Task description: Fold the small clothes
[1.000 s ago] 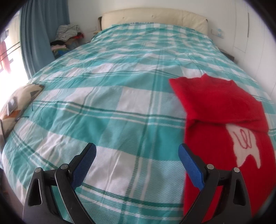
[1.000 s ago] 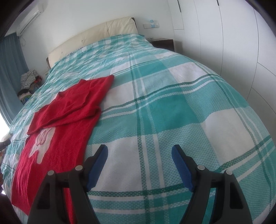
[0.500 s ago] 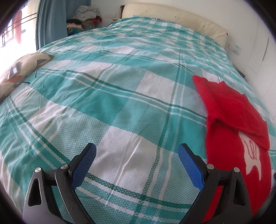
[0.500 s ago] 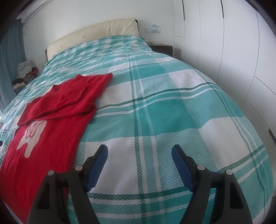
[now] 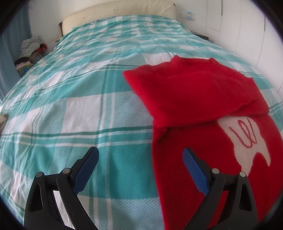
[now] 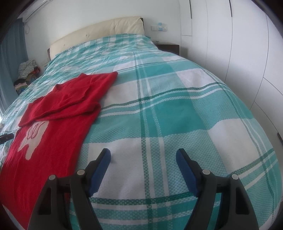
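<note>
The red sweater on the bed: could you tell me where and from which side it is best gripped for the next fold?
Probably the bottom hem of the red sweater, taken from the near edge at both corners. Its sleeves already lie folded across the chest, leaving a long flat body to lift toward the collar. Both grippers are open and empty.

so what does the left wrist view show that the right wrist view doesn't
Only the left wrist view: the left gripper, open, its right finger over the red sweater.
Only the right wrist view: the right gripper, open over bare bedspread, the dark nightstand and the air conditioner.
Both: the sweater, checked bedspread, cream headboard and clothes pile.
</note>
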`<action>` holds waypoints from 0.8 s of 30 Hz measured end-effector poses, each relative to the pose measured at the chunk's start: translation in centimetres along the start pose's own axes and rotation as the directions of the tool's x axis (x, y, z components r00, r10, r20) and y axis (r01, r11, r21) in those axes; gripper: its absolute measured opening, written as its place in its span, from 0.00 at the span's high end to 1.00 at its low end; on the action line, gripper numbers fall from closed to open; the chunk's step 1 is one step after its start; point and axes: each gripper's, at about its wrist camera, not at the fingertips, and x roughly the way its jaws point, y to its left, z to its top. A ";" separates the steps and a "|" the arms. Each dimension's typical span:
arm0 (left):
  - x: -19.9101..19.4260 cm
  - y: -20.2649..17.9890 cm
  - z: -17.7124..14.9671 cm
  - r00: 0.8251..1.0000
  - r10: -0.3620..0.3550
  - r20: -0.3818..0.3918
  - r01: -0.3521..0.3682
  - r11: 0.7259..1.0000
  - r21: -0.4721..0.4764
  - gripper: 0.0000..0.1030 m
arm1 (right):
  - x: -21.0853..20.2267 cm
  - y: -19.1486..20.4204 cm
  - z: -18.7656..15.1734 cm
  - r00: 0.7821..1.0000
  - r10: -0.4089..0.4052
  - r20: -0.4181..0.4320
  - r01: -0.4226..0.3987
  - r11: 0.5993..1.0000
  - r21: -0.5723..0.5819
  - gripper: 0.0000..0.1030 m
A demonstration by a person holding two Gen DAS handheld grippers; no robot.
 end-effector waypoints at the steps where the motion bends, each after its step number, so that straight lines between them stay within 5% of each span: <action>1: 0.7 -0.6 0.4 1.000 0.024 -0.002 -0.024 0.999 0.028 0.09 | 0.0 0.0 0.0 1.000 0.003 -0.002 -0.003 1.000 0.002 0.26; 4: 2.4 -0.3 1.2 0.989 0.146 0.003 -0.146 0.989 -0.006 0.23 | 0.1 0.0 0.0 1.000 0.008 -0.009 -0.008 1.000 0.005 0.26; 5: 2.6 0.7 1.3 0.988 0.154 0.009 -0.153 0.986 -0.064 0.28 | 0.2 0.1 0.0 1.000 0.011 -0.011 -0.011 1.000 0.005 0.26; 7: 2.8 2.7 0.8 0.994 0.112 0.012 -0.108 0.978 -0.181 0.54 | 0.3 0.1 0.0 1.000 0.014 -0.015 -0.014 1.000 0.005 0.26; 12: 2.7 1.4 -0.1 0.990 0.135 0.044 -0.128 0.981 -0.143 0.71 | 0.5 0.1 0.0 1.000 0.020 -0.022 -0.020 1.000 0.010 0.26; 14: 2.6 1.5 -0.2 0.990 0.135 0.038 -0.129 0.981 -0.145 0.67 | 0.6 0.1 0.1 0.999 0.021 -0.026 -0.021 1.000 0.010 0.26; 18: 1.6 2.6 -0.8 0.991 0.135 0.020 -0.128 0.973 -0.193 0.40 | 0.5 0.0 0.1 1.000 0.024 -0.019 -0.024 1.000 0.015 0.26; 24: -2.2 3.7 -2.6 0.986 0.167 -0.004 -0.164 0.960 -0.227 0.19 | 0.0 -0.2 0.4 0.999 0.035 -0.003 -0.035 0.999 0.032 0.26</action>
